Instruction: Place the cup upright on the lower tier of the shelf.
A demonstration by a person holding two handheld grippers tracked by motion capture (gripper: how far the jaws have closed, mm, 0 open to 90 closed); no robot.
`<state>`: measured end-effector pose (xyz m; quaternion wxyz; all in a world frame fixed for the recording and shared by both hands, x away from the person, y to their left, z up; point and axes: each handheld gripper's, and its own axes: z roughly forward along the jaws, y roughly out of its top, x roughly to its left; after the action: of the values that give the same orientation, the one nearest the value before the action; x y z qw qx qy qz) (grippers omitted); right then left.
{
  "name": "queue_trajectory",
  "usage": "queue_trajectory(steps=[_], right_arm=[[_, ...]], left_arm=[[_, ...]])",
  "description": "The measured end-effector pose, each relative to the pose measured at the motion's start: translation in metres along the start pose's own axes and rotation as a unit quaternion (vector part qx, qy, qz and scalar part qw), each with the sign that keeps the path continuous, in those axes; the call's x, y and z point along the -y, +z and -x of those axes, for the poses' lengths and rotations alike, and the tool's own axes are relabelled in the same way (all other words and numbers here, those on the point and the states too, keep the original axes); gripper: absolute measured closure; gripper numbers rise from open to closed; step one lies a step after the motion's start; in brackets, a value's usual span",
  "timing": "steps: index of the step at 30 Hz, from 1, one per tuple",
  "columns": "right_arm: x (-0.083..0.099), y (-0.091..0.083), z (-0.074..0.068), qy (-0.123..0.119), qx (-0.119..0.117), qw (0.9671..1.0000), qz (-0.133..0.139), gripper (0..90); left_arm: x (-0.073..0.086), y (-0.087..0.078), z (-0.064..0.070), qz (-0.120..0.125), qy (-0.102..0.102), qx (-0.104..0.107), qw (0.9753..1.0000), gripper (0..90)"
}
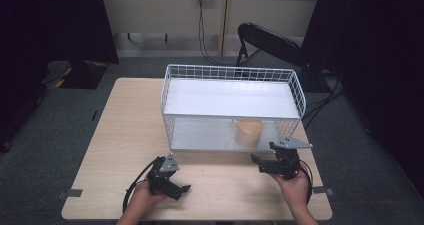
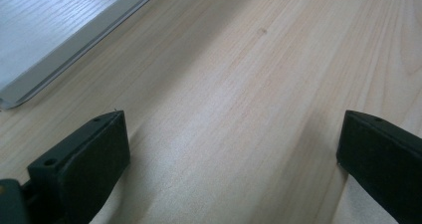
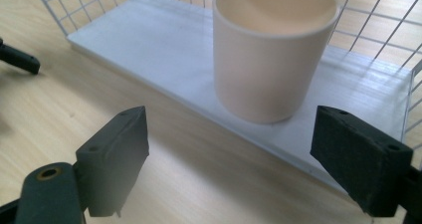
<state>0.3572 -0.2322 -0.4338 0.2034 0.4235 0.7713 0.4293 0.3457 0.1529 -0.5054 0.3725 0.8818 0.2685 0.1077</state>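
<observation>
Here, from the high view, a beige mug (image 1: pixel 247 131) sits untouched on the lower shelf of a white wire rack (image 1: pixel 231 74) on the pale wood worktop (image 1: pixel 125 135), the right hand-held gripper (image 1: pixel 261 165) just before it. In the left gripper view, the left hand-held gripper (image 2: pixel 231 144) hangs spread over bare grain. In the right gripper view, matte black jaws gape toward the smooth cylindrical mug; grasping is not yet done.

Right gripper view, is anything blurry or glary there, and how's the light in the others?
Right gripper view: cup fairly sharp, near jaws soft, pale sheen on the white shelf board. Left gripper view: jaws blurred, soft shadows on the table. High view: dim, dark at the sides, table evenly lit.
</observation>
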Motion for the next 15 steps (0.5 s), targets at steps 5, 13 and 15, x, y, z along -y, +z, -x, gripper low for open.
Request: queue_trajectory(steps=[5,13,15], right_arm=[[0.011,-0.004,0.002,-0.013,-0.012,0.9998,-0.011,14.5],[0.025,-0.011,0.01,-0.008,-0.017,0.9997,-0.015,14.7],[0.028,-0.013,0.011,-0.011,-0.017,0.9997,-0.017,14.8]], left_arm=[[0.0,0.0,0.0,0.0,0.0,-0.001,1.0,0.0],[0.0,0.0,0.0,0.0,0.0,-0.001,1.0,0.0],[0.0,0.0,0.0,0.0,0.0,-0.001,1.0,0.0]])
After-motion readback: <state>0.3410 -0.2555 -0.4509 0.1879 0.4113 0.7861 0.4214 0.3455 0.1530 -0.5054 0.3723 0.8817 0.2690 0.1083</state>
